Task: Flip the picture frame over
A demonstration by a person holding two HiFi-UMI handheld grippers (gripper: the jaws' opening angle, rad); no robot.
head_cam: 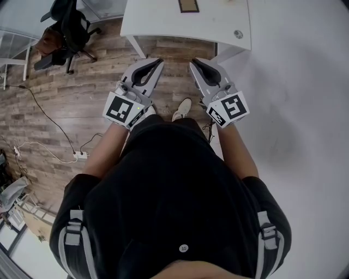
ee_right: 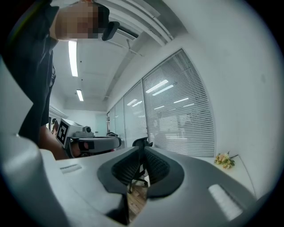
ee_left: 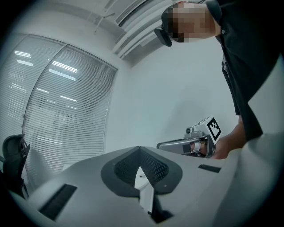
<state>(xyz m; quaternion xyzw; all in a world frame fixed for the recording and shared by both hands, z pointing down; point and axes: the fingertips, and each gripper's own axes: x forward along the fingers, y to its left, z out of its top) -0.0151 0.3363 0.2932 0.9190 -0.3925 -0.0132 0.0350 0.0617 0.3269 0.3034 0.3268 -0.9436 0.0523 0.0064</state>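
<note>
2 sets pressed together, empty: left tongs (head_cam: pixel 159 62), right tongs (head_cam: pixel 193 63), over wood floor (head_cam: pixel 82 92), near white table (head_cam: pixel 158 22).

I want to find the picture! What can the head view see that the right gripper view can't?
Only the head view: the brown rectangular picture frame and the person's white shoe. Only the right gripper view: slatted white window blinds and long bright ceiling lights. Both: the grey left gripper and the brown wooden plank floor.
</note>
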